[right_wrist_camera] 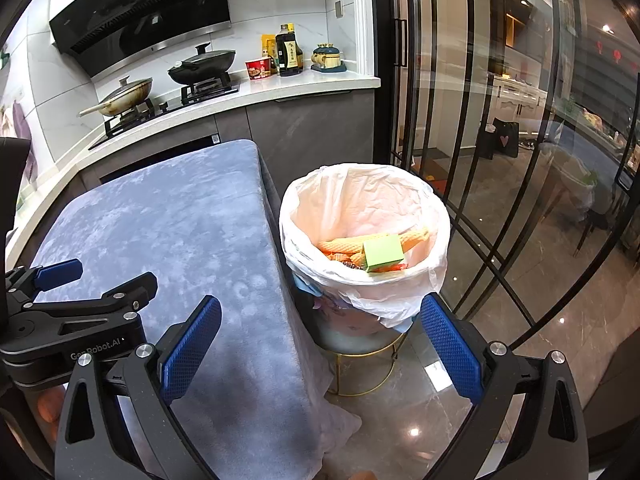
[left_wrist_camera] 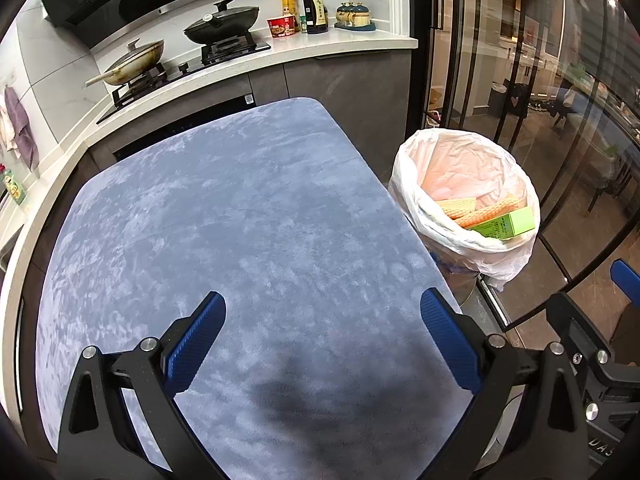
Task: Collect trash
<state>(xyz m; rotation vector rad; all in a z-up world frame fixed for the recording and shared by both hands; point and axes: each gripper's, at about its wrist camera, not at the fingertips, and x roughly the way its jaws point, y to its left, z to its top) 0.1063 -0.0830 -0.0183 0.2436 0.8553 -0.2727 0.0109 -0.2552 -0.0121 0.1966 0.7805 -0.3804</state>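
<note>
A bin (left_wrist_camera: pixel 408 184) (right_wrist_camera: pixel 360 184) lined with a white plastic bag stands on a small gold-legged stool right of the blue-covered table (left_wrist_camera: pixel 240 220) (right_wrist_camera: pixel 168 232). Inside lie a green box (left_wrist_camera: pixel 506 224) (right_wrist_camera: pixel 384 254) and orange corrugated wrappers (left_wrist_camera: pixel 486 212) (right_wrist_camera: pixel 376 240). My left gripper (left_wrist_camera: pixel 322 300) hovers open over the bare tabletop, nothing between its fingers. My right gripper (right_wrist_camera: pixel 320 308) is open and empty too, straddling the table's right edge in front of the bin. In the right wrist view the left gripper (right_wrist_camera: pixel 96 284) shows at the left; in the left wrist view part of the right gripper (left_wrist_camera: pixel 592 320) shows at the lower right.
A kitchen counter (left_wrist_camera: pixel 340 46) (right_wrist_camera: pixel 312 84) runs behind the table with two lidded pans (left_wrist_camera: pixel 222 24) (right_wrist_camera: pixel 202 66) on a stove, a red bowl, a sauce bottle and jars. Black-framed glass doors (left_wrist_camera: pixel 500 80) (right_wrist_camera: pixel 480 120) close off the right side. The floor is glossy tile (right_wrist_camera: pixel 400 420).
</note>
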